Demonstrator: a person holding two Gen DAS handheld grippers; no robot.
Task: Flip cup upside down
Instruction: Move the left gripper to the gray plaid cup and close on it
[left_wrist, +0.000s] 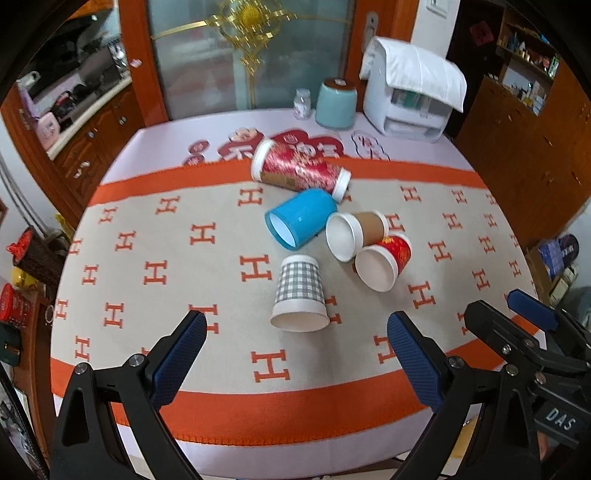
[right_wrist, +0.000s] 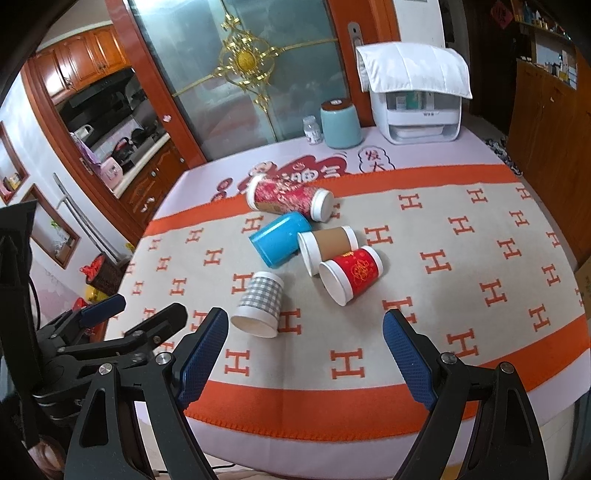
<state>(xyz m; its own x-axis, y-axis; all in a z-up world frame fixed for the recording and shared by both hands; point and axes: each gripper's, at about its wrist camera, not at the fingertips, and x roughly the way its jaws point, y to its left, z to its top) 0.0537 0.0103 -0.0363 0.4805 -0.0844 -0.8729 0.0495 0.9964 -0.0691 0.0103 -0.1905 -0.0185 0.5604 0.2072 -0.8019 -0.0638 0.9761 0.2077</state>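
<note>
We see both grippers, left (left_wrist: 295, 354) and right (right_wrist: 304, 350), spread apart above the table (left_wrist: 221, 424); the checked cup (left_wrist: 300, 297) lies near them.

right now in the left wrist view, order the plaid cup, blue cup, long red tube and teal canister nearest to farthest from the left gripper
1. Plaid cup: on its side, just ahead of the left gripper.
2. Blue cup: lying mid-cloth, behind the plaid one.
3. Long red tube: lying at the cloth's far orange border.
4. Teal canister: standing at the table's far edge.
</note>
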